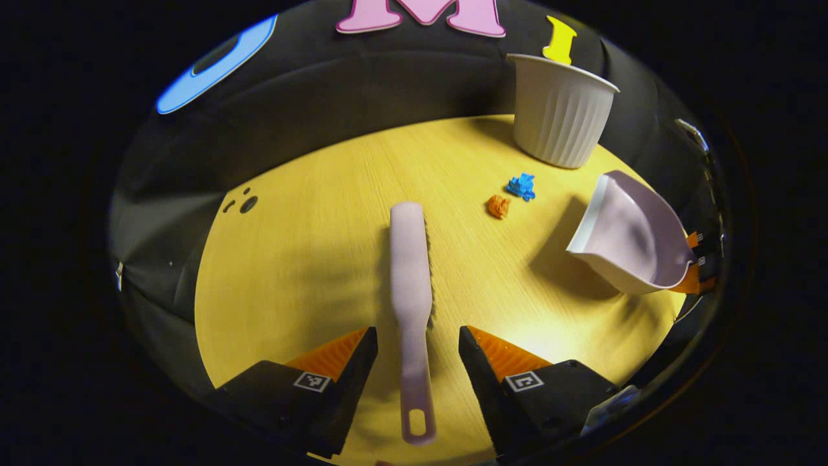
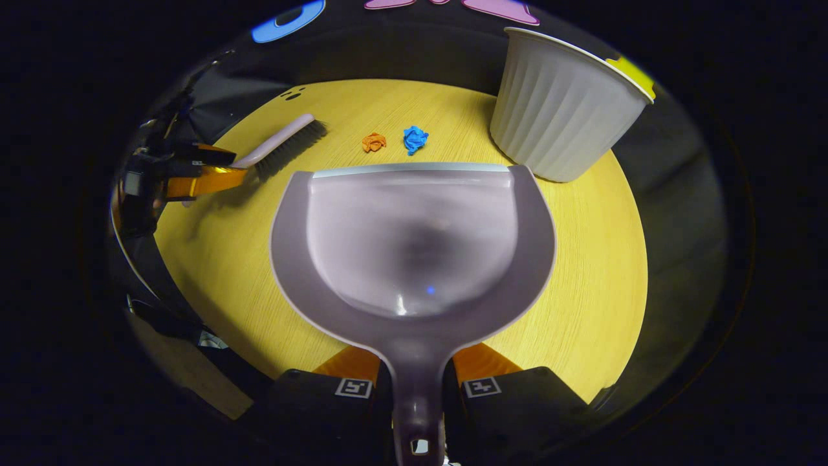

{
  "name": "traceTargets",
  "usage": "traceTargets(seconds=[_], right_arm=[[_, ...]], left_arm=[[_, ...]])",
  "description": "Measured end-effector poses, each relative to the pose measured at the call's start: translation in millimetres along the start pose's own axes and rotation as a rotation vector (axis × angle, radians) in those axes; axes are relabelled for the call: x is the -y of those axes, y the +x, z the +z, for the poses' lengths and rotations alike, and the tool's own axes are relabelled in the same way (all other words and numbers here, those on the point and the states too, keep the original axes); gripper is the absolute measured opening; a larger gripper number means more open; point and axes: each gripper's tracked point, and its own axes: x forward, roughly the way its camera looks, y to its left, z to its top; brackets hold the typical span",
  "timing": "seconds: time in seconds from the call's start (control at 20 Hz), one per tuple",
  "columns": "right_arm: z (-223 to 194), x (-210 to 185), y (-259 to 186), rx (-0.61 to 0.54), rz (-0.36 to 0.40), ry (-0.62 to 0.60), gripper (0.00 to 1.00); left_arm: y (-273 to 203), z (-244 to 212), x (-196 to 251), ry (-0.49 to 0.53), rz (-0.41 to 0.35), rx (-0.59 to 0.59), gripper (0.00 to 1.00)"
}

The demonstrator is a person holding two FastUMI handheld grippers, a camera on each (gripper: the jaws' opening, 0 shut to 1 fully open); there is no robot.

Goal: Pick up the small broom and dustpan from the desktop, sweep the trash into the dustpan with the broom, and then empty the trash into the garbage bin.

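A pale pink small broom [image 1: 411, 259] lies on the yellow desktop [image 1: 310, 259], its handle running back between the fingers of my left gripper [image 1: 417, 353]. Those fingers stand open, a gap on each side of the handle. The pale pink dustpan [image 2: 414, 239] is off the table, and my right gripper [image 2: 417, 388] is shut on its handle. From the left gripper view the dustpan [image 1: 631, 233] hangs tilted at the right above its shadow. An orange paper wad [image 1: 498, 206] and a blue paper wad [image 1: 521, 186] lie between the broom and the white ribbed garbage bin [image 1: 559, 110].
The bin [image 2: 563, 110] stands at the table's far right edge, just past the dustpan's lip. The orange wad [image 2: 374, 142] and blue wad [image 2: 414, 139] sit just ahead of that lip. The broom [image 2: 278, 145] and left gripper [image 2: 194, 178] are at far left. Small holes [image 1: 242, 204] mark the far-left tabletop.
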Motion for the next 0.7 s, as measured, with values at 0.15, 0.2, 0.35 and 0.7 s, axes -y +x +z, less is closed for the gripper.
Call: traceTargets(seconds=[0.15,0.2,0.35,0.7], right_arm=[[0,3,2,-0.003,0.002,0.005,0.36],[1,5,2,-0.005,0.003,0.006,0.36],[2,10,2,-0.015,0.011,-0.014,0.36],[8,15,8,-0.082,0.051,-0.053,0.36]], left_arm=[[15,-3,-8,0.021,0.041,-0.036,0.68],[19,-3,-8,0.027,0.045,-0.048,0.64],[32,-6,-4,0.021,0.039,-0.075,0.53],[36,15,-5,-0.007,0.060,-0.042,0.28]])
